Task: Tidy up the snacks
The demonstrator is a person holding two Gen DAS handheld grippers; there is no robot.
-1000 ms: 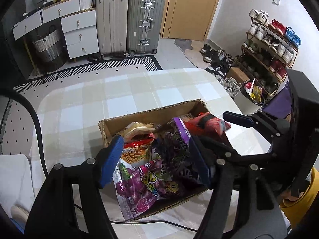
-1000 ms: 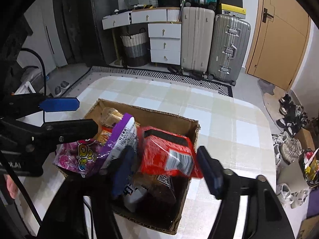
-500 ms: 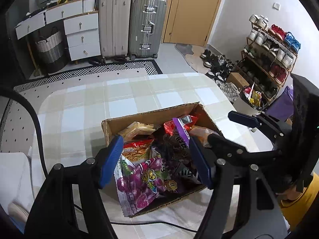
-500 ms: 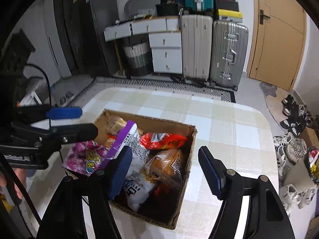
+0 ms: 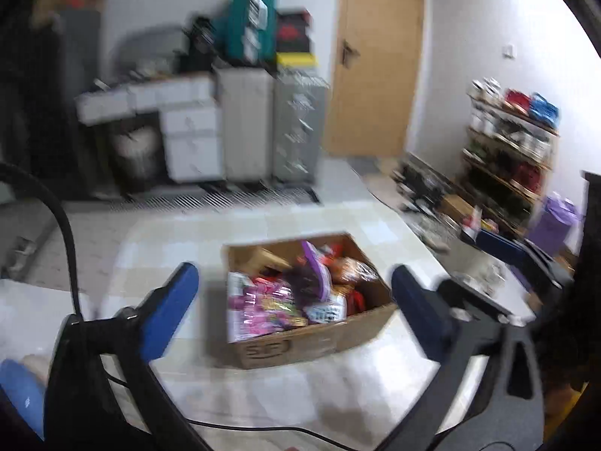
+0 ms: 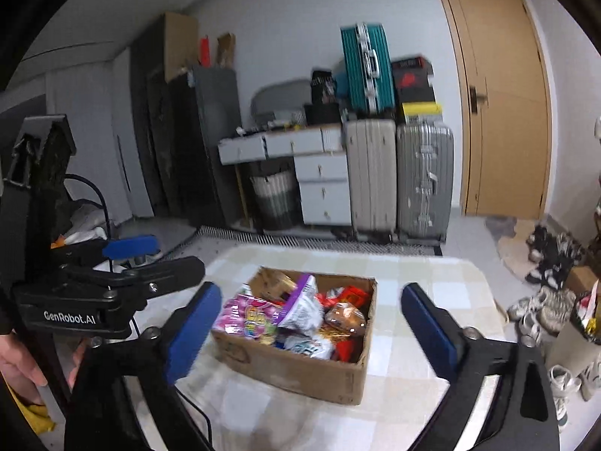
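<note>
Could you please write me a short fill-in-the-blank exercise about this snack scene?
1. The snack packets sit inside a ____ box on the checked table.
2. The left gripper is ____ and holds nothing.
3. The fingers of the right gripper carry pads coloured ____.
4. The pink packet lies at the box's ____ side in the right wrist view.

Missing words: cardboard; open; blue; left

Left wrist view is motion-blurred: print on the snack packs (image 5: 270, 308) in the cardboard box (image 5: 300, 345) is unreadable, and the shoe rack (image 5: 511, 158) behind the box is smeared. In the box, lower packs are buried under the pink bag (image 6: 248, 314) and purple-edged bag (image 6: 300, 306), so contents underneath can't be identified. The counter (image 6: 413, 406) is cut off by the frame's bottom edge in front of the box, and the left hand-held gripper (image 6: 150, 255) shows only partly at the left edge.
</note>
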